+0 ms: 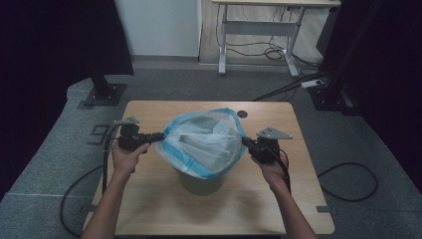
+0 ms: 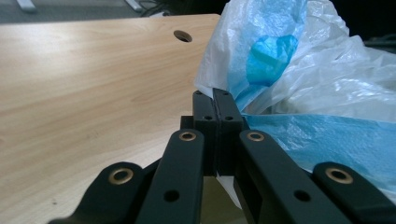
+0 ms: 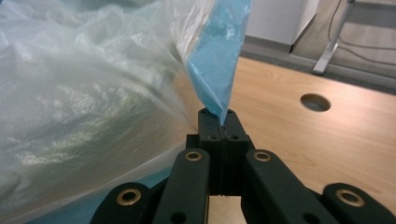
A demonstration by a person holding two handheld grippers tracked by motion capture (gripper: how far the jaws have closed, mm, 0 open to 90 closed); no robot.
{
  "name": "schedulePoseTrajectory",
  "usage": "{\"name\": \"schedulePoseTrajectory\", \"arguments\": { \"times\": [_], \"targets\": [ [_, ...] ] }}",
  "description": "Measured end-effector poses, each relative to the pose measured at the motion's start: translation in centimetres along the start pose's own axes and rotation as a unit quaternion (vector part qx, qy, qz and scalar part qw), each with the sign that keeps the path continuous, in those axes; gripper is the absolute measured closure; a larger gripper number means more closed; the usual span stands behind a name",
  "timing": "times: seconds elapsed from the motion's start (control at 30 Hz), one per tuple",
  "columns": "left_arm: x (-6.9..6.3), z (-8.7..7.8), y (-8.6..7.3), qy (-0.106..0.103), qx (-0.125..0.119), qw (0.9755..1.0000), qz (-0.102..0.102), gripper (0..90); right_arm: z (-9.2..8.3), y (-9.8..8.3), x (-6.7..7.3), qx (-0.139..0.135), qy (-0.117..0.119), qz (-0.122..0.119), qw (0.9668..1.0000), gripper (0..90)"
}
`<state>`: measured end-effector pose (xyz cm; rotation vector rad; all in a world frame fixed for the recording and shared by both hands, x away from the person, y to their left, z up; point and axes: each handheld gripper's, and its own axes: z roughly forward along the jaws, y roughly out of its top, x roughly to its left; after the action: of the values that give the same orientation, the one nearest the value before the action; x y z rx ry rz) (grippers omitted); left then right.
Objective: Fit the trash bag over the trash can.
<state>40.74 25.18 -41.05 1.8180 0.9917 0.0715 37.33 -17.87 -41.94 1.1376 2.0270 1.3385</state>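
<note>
A thin white plastic bag [image 1: 206, 142] with a blue rim is stretched wide over a small grey-green bin [image 1: 201, 183] in the middle of the wooden table [image 1: 149, 199]. My left gripper [image 1: 158, 136] is shut on the bag's left edge; in the left gripper view its jaws pinch the film [image 2: 261, 60] at my left gripper [image 2: 214, 93]. My right gripper [image 1: 246, 140] is shut on the bag's right edge, and the blue rim [image 3: 217, 60] rises from between the jaws of my right gripper [image 3: 218, 114]. A person's hands hold both grippers.
A round cable hole [image 1: 242, 114] sits in the tabletop behind the bag. Black cables trail off both table sides onto the grey carpet. A desk frame [image 1: 259, 30] and dark stands are farther back.
</note>
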Motion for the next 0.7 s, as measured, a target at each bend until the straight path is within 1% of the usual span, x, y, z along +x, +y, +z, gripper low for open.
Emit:
{"name": "schedulePoseTrajectory", "arguments": {
  "times": [0.03,0.07,0.13,0.17,0.2,0.23,0.27,0.33,0.37,0.4,0.5,0.53,0.63,0.67,0.7],
  "targets": [
    [0.3,0.3,-0.2,0.001,0.008,0.9999,-0.006,89.7,0.2,-0.2,0.0,0.003,0.003,0.002,1.0,88.9],
    [0.3,0.3,-0.2,0.001,0.008,0.9999,-0.006,89.7,0.2,-0.2,0.0,0.003,0.003,0.002,1.0,88.9],
    [0.6,0.6,-0.4,0.001,0.017,0.9998,-0.011,89.6,0.5,-0.5,0.0,0.008,0.009,0.006,0.9999,88.9],
    [0.7,0.7,-0.6,0.0,0.02,0.9997,-0.013,89.6,0.8,-0.8,0.0,0.015,0.014,0.011,0.9997,88.8],
    [0.8,0.8,-0.7,-0.003,0.023,0.9996,-0.016,89.6,0.8,-0.8,0.0,0.015,0.014,0.011,0.9997,88.8],
    [0.9,1.1,-0.9,-0.006,0.028,0.9994,-0.019,89.6,1.1,-1.1,0.1,0.023,0.02,0.014,0.9994,88.8],
    [0.9,1.1,-0.9,-0.006,0.028,0.9994,-0.019,89.6,1.1,-1.1,0.1,0.023,0.02,0.014,0.9994,88.8],
    [0.9,1.5,-1.0,-0.007,0.039,0.999,-0.022,89.6,1.3,-1.5,0.1,0.028,0.028,0.02,0.999,88.9],
    [0.9,1.8,-1.1,-0.008,0.05,0.9984,-0.025,89.6,1.6,-1.8,0.0,0.033,0.037,0.028,0.9984,88.8],
    [0.9,1.8,-1.1,-0.008,0.05,0.9984,-0.025,89.5,1.6,-1.8,0.0,0.033,0.037,0.028,0.9984,88.8],
    [1.0,2.1,-1.2,-0.009,0.062,0.9977,-0.027,89.5,1.8,-2.4,-0.1,0.042,0.048,0.033,0.9974,88.9],
    [0.9,2.1,-1.2,-0.009,0.064,0.9975,-0.027,89.5,1.8,-2.4,-0.1,0.042,0.048,0.033,0.9974,88.9],
    [0.9,2.3,-1.3,-0.009,0.073,0.9969,-0.028,89.6,2.0,-2.9,-0.2,0.05,0.058,0.042,0.9961,88.9],
    [0.9,2.3,-1.4,-0.007,0.074,0.9969,-0.027,89.6,2.0,-3.0,-0.3,0.052,0.061,0.044,0.9958,88.9],
    [0.8,2.2,-1.5,-0.003,0.071,0.9972,-0.025,89.6,2.1,-3.3,-0.3,0.054,0.066,0.047,0.9952,88.9]
  ]
}}
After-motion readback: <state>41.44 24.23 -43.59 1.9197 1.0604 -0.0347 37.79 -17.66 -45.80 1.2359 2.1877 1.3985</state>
